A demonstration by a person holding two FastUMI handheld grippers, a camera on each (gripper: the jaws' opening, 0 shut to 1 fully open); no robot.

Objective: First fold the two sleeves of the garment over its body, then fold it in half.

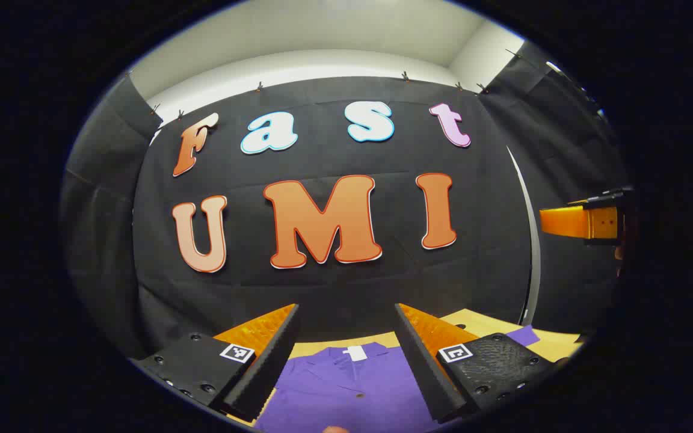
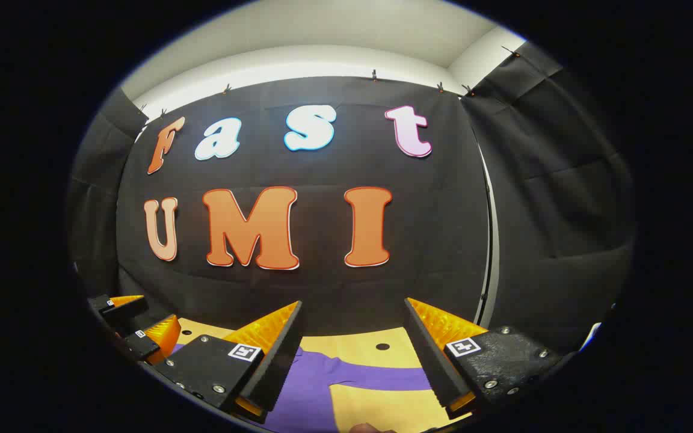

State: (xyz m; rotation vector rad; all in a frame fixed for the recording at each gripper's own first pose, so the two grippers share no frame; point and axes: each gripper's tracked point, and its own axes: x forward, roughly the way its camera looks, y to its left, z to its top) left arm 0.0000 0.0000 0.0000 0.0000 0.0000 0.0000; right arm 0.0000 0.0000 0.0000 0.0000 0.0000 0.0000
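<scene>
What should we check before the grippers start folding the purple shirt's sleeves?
1. Left gripper open: ok, fingers apart with nothing between.
2. Right gripper open: ok, holds nothing.
3. Shirt lying on the table: ok, collar toward the wall.
4. Sleeve spread out sideways, not yet folded: ok, below the right gripper.
5. Other sleeve laid out: cannot tell.
6. Grippers apart from each other: ok.

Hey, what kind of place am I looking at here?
Probably a recording booth set up for a demo, not a home: black cloth walls clipped up beneath a white ceiling, and a purple garment spread on a bare wooden table.
</scene>
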